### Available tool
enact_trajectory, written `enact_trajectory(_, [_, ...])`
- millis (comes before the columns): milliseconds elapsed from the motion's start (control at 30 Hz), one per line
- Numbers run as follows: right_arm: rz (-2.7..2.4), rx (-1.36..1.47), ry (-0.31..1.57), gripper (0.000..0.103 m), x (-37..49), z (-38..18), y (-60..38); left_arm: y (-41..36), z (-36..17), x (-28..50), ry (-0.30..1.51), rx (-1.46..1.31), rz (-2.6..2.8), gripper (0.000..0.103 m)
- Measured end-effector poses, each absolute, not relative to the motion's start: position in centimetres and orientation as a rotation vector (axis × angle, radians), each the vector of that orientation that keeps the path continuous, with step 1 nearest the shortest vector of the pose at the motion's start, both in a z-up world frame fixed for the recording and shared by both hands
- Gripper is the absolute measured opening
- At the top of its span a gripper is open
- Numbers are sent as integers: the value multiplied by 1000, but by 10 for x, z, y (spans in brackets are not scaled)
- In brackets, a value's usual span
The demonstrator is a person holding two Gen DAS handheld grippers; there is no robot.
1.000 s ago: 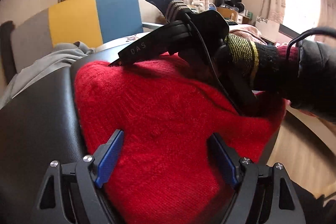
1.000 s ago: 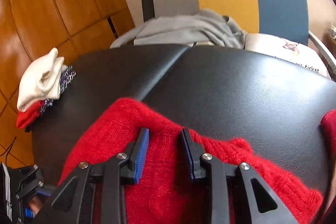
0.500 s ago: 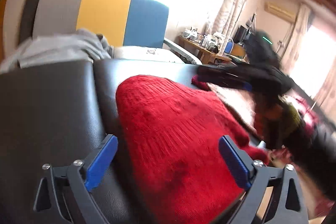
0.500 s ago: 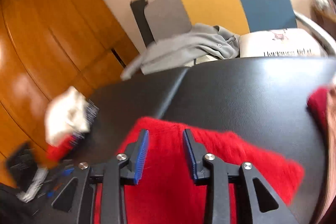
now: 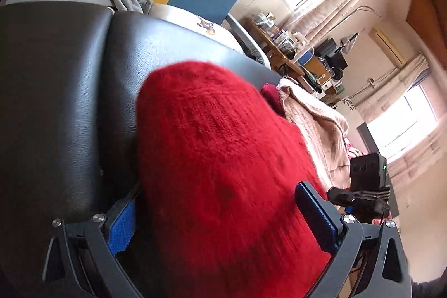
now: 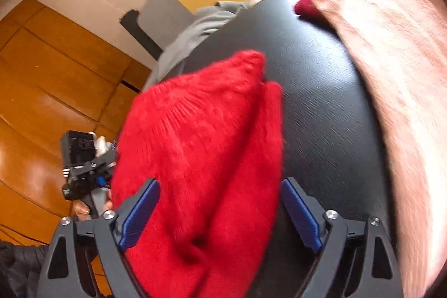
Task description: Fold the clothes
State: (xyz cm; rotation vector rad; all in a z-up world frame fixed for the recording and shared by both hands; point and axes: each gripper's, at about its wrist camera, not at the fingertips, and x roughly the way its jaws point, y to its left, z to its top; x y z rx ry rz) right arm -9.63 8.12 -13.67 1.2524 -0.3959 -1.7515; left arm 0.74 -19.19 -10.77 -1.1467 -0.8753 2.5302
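So the black padded desk point(image 5: 69, 91) takes up most of both views, with the red sweater point(image 5: 223, 158) bunched on it in a folded heap. A pink knit point(image 6: 391, 74) lies just beside it. The left tool point(image 5: 223, 217) is spread wide around the sweater's near end, not pinching it, and the right tool point(image 6: 220, 214) is wide too, straddling the folded bulk.
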Motion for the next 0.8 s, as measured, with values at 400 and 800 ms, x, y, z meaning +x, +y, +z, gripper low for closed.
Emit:
enact_trajectory(400, [-1767,1203,-107,59,-76,-131,34,-187,-118,15,-818,-1126,2509,70])
enact_trajectory(800, [-1535,1159,-301,40,-30,-135,-18,-234,-74,146,-989,-924,2681,48])
